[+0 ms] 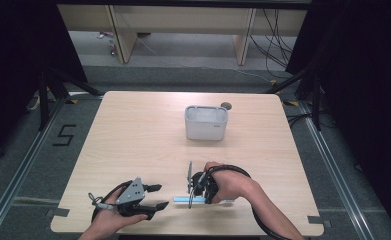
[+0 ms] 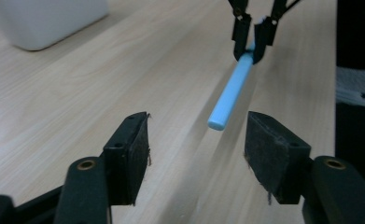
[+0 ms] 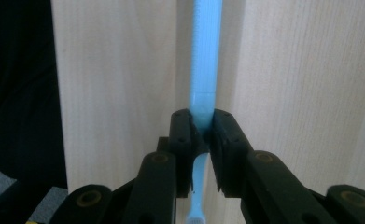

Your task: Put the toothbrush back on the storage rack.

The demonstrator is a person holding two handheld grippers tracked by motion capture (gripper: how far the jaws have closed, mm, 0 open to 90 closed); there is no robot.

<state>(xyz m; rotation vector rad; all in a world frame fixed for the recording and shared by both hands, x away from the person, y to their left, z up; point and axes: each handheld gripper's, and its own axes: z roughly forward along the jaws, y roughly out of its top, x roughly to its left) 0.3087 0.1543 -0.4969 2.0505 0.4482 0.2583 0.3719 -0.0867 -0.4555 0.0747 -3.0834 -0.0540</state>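
Observation:
A light blue toothbrush (image 1: 182,199) is held level just above the wooden table near its front edge. My right gripper (image 1: 202,190) is shut on the toothbrush (image 3: 206,56) around its neck, with the handle running away from the jaws and the brush head (image 3: 196,217) behind them. The left gripper (image 1: 160,196) stands open a little to the left, its jaws wide apart and nothing between them. In the left gripper view the toothbrush handle (image 2: 230,91) points at the gap of the left gripper (image 2: 196,140), short of its pads, and the right gripper (image 2: 250,44) pinches it farther off.
A white rectangular container (image 1: 206,122) stands at the table's middle back, with a small grey round object (image 1: 226,105) behind its right corner. The table's front edge (image 1: 183,233) lies close below both hands. Dark curtains and stands flank the table.

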